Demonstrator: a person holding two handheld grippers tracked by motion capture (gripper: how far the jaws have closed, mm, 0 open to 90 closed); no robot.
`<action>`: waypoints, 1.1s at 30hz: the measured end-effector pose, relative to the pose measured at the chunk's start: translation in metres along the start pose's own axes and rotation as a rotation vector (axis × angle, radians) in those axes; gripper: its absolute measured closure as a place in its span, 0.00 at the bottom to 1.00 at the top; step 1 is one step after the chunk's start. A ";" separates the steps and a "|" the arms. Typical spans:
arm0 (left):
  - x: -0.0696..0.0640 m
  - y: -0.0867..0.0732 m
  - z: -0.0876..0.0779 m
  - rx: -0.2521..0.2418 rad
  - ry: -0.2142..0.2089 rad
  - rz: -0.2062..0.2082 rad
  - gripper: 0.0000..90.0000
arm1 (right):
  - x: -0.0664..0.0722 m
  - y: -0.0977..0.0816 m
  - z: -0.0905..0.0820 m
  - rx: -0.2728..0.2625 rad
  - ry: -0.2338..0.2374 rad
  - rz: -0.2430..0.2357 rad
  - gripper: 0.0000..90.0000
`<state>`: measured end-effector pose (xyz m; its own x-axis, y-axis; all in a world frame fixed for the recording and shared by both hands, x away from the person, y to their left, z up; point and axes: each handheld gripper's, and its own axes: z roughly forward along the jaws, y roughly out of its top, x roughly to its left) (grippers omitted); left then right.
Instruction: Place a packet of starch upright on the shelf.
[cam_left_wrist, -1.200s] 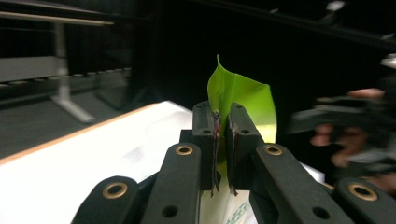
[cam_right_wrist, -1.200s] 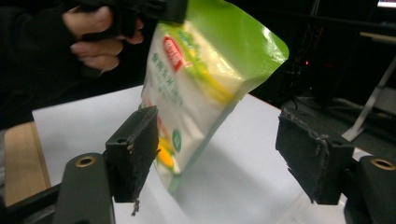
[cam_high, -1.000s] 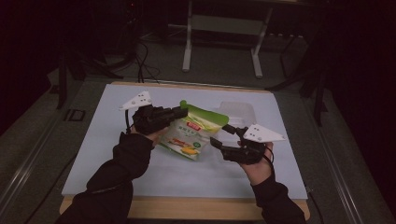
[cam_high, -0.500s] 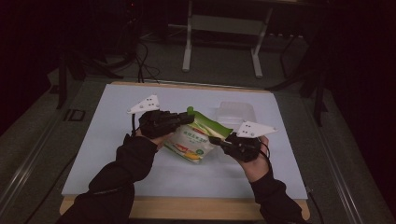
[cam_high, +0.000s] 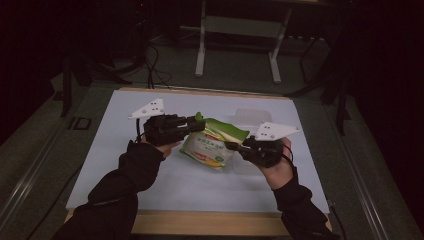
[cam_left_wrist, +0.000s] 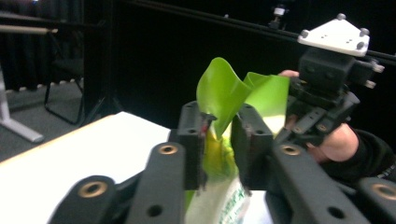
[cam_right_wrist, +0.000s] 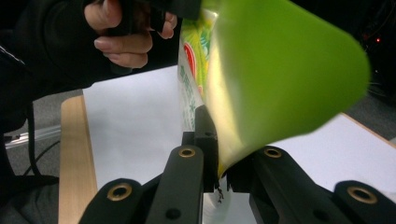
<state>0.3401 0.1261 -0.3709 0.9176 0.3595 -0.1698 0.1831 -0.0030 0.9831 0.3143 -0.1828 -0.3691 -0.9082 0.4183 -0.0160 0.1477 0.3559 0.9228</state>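
Observation:
A snack bag (cam_high: 211, 144) with a green top and pale printed body hangs a little above the white mat between both grippers. My left gripper (cam_high: 196, 123) is shut on the bag's green top edge; in the left gripper view the jaws pinch the bag (cam_left_wrist: 222, 93) between them (cam_left_wrist: 219, 140). My right gripper (cam_high: 233, 146) is shut on the bag's right edge. In the right gripper view the green film (cam_right_wrist: 280, 70) bulges over the jaws (cam_right_wrist: 220, 173). The right gripper (cam_left_wrist: 327, 88) and its hand face the left gripper across the bag.
A clear plastic container (cam_high: 249, 117) sits on the white mat (cam_high: 125, 165) just behind the bag. The mat covers a wooden table whose front edge (cam_high: 200, 223) is near the person. A metal stand (cam_high: 237, 30) and cables are on the floor beyond.
The left gripper has carried the bag's top slightly right and toward the right gripper. The bag now hangs more bunched between the two grippers; the right hand has barely moved.

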 end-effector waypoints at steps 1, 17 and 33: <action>-0.001 0.002 -0.002 -0.018 0.002 0.010 0.74 | -0.001 0.001 -0.001 -0.002 0.005 -0.003 0.95; 0.002 0.002 -0.041 -0.012 0.081 0.013 0.11 | -0.014 0.033 -0.017 0.010 0.029 -0.093 0.95; 0.007 -0.048 -0.079 0.117 0.196 -0.045 0.00 | -0.060 0.043 -0.070 -0.016 -0.107 -0.113 0.95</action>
<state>0.3100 0.2025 -0.4140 0.8235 0.5362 -0.1854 0.2726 -0.0874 0.9582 0.3479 -0.2514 -0.3011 -0.8717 0.4630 -0.1604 0.0394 0.3926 0.9189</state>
